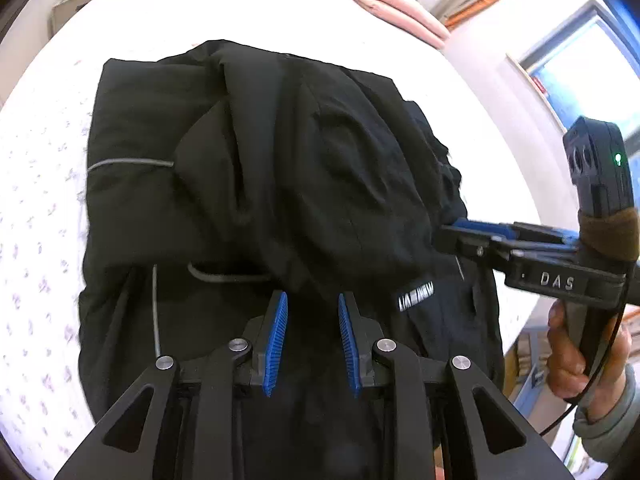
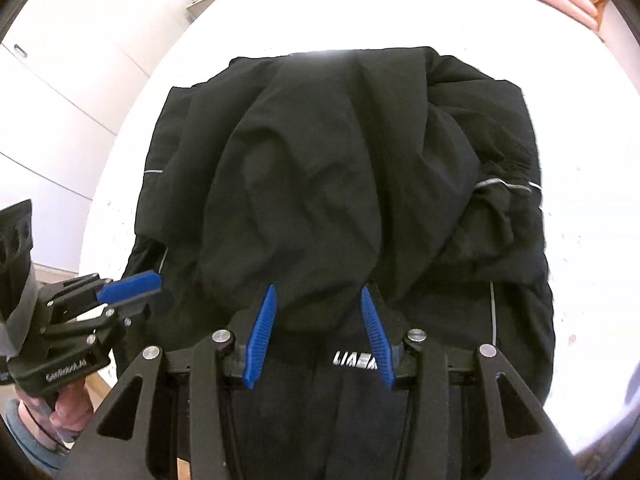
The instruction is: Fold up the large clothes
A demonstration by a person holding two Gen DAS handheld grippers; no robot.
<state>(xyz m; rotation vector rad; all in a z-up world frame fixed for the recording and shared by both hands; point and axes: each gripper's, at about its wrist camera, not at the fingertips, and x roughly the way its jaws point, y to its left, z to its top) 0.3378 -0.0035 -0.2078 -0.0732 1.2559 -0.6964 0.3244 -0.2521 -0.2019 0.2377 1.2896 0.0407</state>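
Black jacket (image 1: 280, 184) is lying bunched on the white bed (image 1: 48, 240). Left gripper (image 1: 313, 340) is hovering w/ jaws open, empty, over its near edge. Right gripper (image 2: 318, 336) is also gaping open, holding nothing, above the logo (image 2: 354, 359).
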